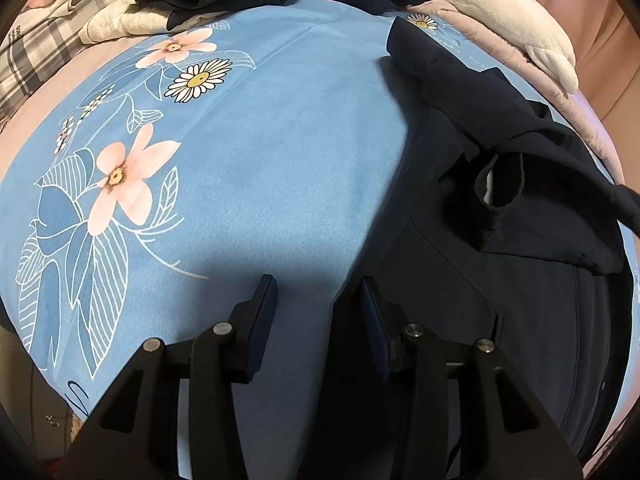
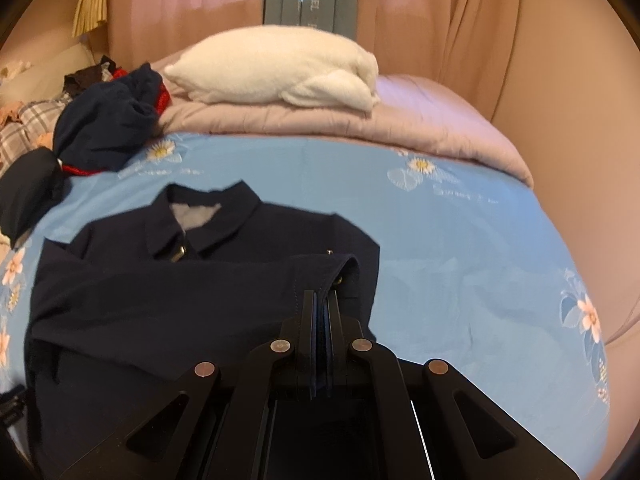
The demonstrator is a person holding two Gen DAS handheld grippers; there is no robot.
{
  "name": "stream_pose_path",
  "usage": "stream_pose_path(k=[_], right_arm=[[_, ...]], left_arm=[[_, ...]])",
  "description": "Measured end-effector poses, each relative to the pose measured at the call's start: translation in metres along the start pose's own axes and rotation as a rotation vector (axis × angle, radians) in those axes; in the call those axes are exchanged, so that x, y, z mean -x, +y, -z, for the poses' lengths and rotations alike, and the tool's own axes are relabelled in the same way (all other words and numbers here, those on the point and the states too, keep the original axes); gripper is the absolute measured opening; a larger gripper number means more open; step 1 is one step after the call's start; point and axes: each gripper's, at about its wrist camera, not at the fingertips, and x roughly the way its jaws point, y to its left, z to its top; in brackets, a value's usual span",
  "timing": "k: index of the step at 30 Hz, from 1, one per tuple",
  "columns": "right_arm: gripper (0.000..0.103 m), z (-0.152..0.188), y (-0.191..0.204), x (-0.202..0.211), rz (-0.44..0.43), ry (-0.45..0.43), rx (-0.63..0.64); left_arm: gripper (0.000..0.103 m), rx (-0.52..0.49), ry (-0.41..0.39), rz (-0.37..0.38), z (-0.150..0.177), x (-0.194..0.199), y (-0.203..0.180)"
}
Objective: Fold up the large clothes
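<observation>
A navy jacket (image 2: 160, 288) lies collar-up and flat on the blue floral bedsheet (image 2: 460, 248). The right tongs (image 2: 322, 300) are pinched tight on the cuff of its sleeve (image 2: 320, 270), which is drawn across the jacket's front. The left tongs (image 1: 318, 292) stand wide with nothing between them, poised over the sheet at the jacket's edge. A white pillow (image 2: 280, 68) rests on the pink quilt (image 2: 420, 124) beyond.

The jacket (image 2: 200, 280) was dark navy; the bedsheet (image 1: 260, 152) was sky blue — printed with pink and white flowers; the pillow (image 2: 280, 68) was cream.
</observation>
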Motion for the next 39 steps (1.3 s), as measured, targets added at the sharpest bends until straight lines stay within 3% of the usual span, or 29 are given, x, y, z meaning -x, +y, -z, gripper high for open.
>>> stream_pose_path(k=[23,39], right_arm=[[0.003,0.050,-0.015,-0.055,-0.009,0.172,-0.063],[0.003,0.059,-0.015,-0.070,-0.005,0.215,-0.086]], left_arm=[[0.044,-0.009,0.000,-0.013,0.000,-0.001,0.000],[0.044,-0.015,-0.001,-0.017,0.000,-0.001,0.000]])
